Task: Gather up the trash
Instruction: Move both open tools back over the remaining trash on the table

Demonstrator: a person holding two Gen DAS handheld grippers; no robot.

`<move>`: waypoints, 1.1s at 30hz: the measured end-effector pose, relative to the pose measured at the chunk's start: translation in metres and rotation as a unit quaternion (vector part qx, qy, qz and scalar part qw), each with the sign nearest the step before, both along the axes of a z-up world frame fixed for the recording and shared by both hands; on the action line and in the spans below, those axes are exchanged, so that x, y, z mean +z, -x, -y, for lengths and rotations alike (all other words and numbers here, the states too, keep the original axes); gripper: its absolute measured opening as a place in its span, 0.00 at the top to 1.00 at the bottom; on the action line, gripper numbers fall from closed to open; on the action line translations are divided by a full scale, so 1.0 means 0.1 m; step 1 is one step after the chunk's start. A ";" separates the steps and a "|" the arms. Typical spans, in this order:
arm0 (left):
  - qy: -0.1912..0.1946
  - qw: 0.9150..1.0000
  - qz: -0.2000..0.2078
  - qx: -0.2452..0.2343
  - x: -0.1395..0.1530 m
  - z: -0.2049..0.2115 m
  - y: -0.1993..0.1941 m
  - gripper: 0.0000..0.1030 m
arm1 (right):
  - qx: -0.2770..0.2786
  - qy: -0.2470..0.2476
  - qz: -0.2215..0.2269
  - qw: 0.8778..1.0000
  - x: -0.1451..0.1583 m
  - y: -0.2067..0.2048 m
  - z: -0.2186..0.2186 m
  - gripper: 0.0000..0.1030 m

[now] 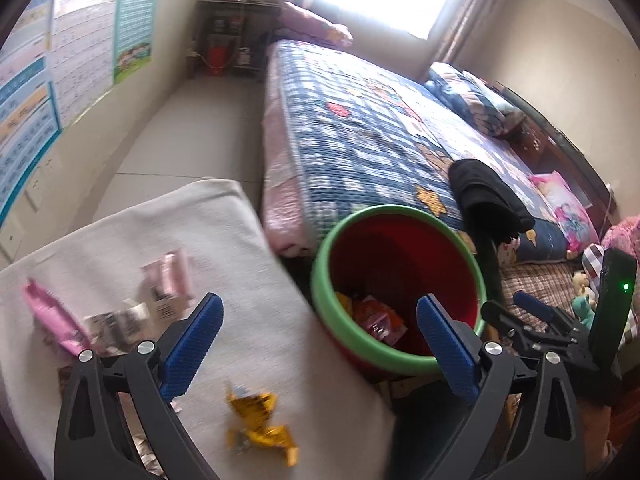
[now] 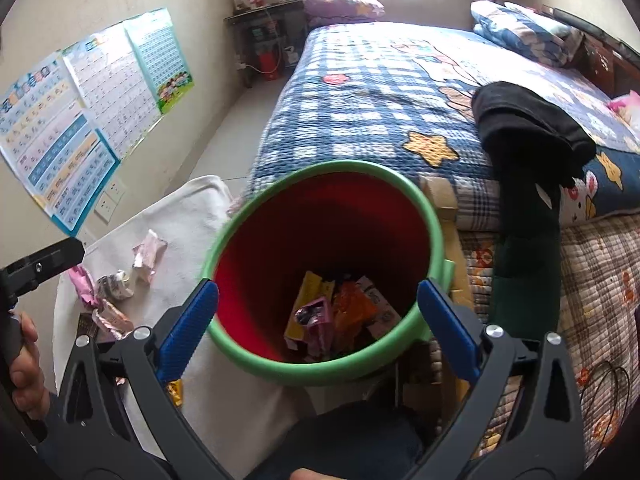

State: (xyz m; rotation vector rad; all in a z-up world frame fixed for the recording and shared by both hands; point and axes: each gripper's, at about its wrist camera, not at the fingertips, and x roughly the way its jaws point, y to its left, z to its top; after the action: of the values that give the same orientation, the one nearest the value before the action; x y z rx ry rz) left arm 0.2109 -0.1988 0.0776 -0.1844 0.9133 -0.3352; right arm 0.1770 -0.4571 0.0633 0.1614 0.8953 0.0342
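Observation:
A red bin with a green rim [image 1: 398, 216] [image 2: 320, 170] stands by the bed and holds several crumpled wrappers [image 2: 336, 318]. My right gripper [image 2: 318, 292] hangs open over its mouth, nothing between the blue pads. My left gripper [image 1: 320, 306] is open too, straddling the bin's left rim and the white cloth [image 1: 260, 320]. On that cloth lie a yellow wrapper [image 1: 258, 420], pink wrappers [image 1: 56, 318] [image 2: 148, 254] and a silvery one [image 2: 116, 286]. The right gripper shows at the right edge of the left wrist view [image 1: 532, 308].
A bed with a blue checked quilt [image 2: 380, 92] runs behind the bin, black clothing [image 2: 528, 128] draped on its edge. Posters [image 2: 80, 120] hang on the left wall. A dark shelf [image 1: 232, 36] stands at the far end of the tiled aisle. A hand [image 2: 24, 364] grips the left tool.

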 end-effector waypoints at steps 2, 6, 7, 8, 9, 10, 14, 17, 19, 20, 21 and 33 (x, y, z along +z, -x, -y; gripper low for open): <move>0.002 1.000 -0.002 0.012 -0.01 -0.17 0.09 0.08 | 0.010 -0.002 0.000 1.000 0.02 0.01 -0.10 0.05; 0.004 0.999 -0.008 0.033 -0.05 -0.47 0.26 0.08 | 0.034 0.001 0.000 0.999 0.03 0.04 -0.35 0.05; 0.004 0.999 -0.009 0.037 -0.06 -0.52 0.29 0.08 | 0.040 0.001 -0.001 0.999 0.03 0.05 -0.41 0.05; 0.003 0.999 -0.010 0.042 -0.08 -0.59 0.34 0.08 | 0.048 0.002 -0.001 0.999 0.03 0.08 -0.49 0.05; 0.003 0.999 -0.012 0.047 -0.09 -0.65 0.38 0.08 | 0.054 0.004 -0.002 0.999 0.03 0.09 -0.55 0.05; 0.003 0.998 -0.013 0.055 -0.11 -0.75 0.44 0.08 | 0.060 0.005 -0.002 0.998 0.03 0.10 -0.62 0.05; 0.004 0.997 -0.018 0.076 -0.19 -1.05 0.66 0.08 | 0.095 0.019 0.000 0.995 0.03 0.21 -0.93 0.05; 0.003 0.995 -0.026 0.094 -0.28 -1.25 0.83 0.08 | 0.119 0.027 -0.005 0.992 -0.01 0.30 -1.15 0.05; 0.004 0.994 -0.033 0.103 -0.36 -1.38 0.94 0.08 | 0.132 0.029 -0.010 0.991 -0.06 0.33 -1.28 0.05; 0.002 0.994 -0.036 0.107 -0.39 -1.43 0.99 0.08 | 0.139 0.031 -0.014 0.990 -0.09 0.35 -1.35 0.05; 0.000 0.993 -0.038 0.109 -0.42 -1.47 1.02 0.08 | 0.145 0.032 -0.018 0.989 -0.13 0.37 -1.40 0.05; 0.002 0.987 -0.077 0.139 -0.81 -1.85 1.40 0.08 | 0.191 0.041 -0.073 0.978 -0.62 0.58 -1.86 0.05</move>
State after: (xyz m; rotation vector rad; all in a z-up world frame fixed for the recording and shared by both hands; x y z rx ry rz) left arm 0.0710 -0.0142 -0.0030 -0.3405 1.0239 -0.0632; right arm 0.1185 -0.2711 0.0016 -0.0884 1.0636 0.3464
